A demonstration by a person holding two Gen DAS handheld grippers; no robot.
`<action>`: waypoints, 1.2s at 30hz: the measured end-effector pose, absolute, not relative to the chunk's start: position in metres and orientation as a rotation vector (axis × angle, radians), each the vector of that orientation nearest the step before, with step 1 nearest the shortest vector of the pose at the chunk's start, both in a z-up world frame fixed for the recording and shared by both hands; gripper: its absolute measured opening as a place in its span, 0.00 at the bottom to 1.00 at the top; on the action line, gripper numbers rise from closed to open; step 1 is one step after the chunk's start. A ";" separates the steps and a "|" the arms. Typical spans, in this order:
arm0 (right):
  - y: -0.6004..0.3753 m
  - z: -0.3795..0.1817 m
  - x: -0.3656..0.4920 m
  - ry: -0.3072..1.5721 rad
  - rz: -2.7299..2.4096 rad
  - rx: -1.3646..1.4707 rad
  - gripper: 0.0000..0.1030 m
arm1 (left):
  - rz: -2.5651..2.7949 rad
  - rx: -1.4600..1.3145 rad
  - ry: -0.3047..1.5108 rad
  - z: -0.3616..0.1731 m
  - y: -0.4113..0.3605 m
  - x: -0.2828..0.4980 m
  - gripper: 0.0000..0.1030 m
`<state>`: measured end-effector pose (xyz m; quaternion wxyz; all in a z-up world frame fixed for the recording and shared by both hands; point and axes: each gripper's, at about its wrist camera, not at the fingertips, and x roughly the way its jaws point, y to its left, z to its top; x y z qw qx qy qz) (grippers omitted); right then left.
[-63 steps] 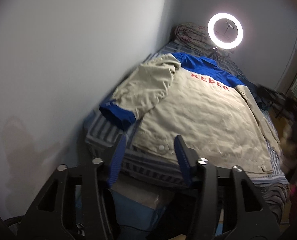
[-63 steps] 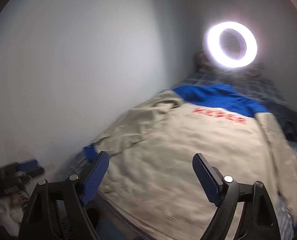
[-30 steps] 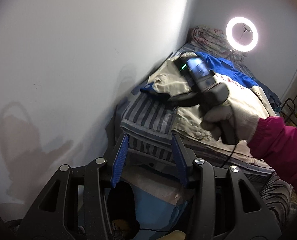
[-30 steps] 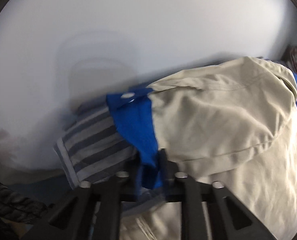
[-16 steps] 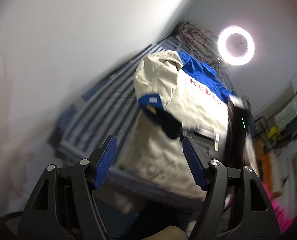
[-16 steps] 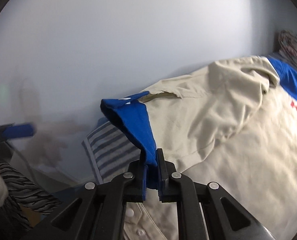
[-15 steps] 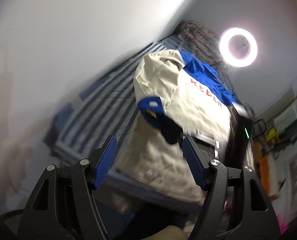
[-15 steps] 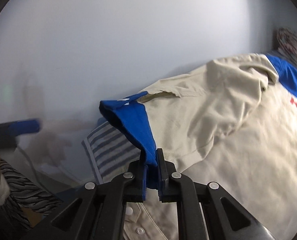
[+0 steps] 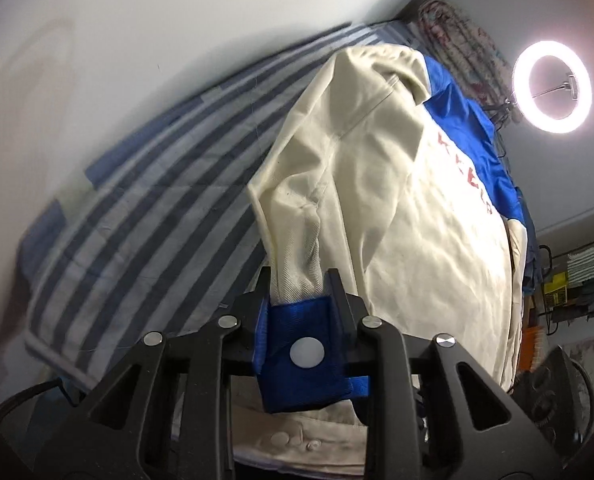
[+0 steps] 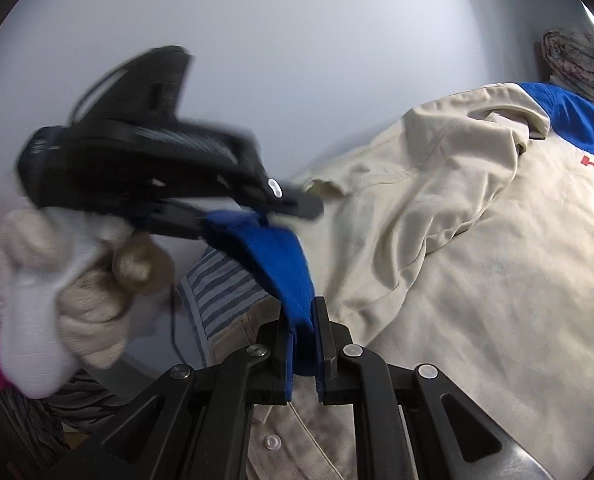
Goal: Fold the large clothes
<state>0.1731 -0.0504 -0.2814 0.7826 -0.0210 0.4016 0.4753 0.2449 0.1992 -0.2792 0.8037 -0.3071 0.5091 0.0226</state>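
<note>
A beige jacket [image 9: 397, 208] with a blue yoke and red lettering lies back up on the striped bed sheet [image 9: 145, 200]. Its left sleeve is lifted by the blue cuff [image 9: 309, 344]. In the left wrist view my left gripper [image 9: 300, 280] is closing its jaws, and the cuff with its white snap fills the gap between them. In the right wrist view my right gripper [image 10: 303, 344] is shut on the lower end of the same cuff [image 10: 273, 256]. The left gripper [image 10: 297, 204], held by a gloved hand [image 10: 57, 280], pinches the cuff's upper end above the jacket [image 10: 477, 260].
A pale wall runs along the far side of the bed. A lit ring light [image 9: 551, 86] and a rolled blanket [image 9: 457, 36] stand at the head of the bed. Shelves and clutter [image 9: 569, 280] crowd the right side. The striped sheet [image 10: 217, 288] shows under the sleeve.
My left gripper, wide open and away from the bed half a second ago, has swung in and closed around the cuff. The right gripper has kept its hold on the cuff.
</note>
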 end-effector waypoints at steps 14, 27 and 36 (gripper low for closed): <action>-0.080 -0.276 0.283 0.936 0.849 0.218 0.31 | 0.110 -0.202 0.821 -0.188 0.180 0.213 0.19; -0.025 -0.332 0.352 1.103 0.831 0.380 0.39 | 0.052 -0.010 0.781 -0.188 0.150 0.191 0.19; -0.102 -0.259 0.392 0.935 0.761 0.556 0.80 | -0.062 0.197 0.790 -0.212 0.096 0.161 0.19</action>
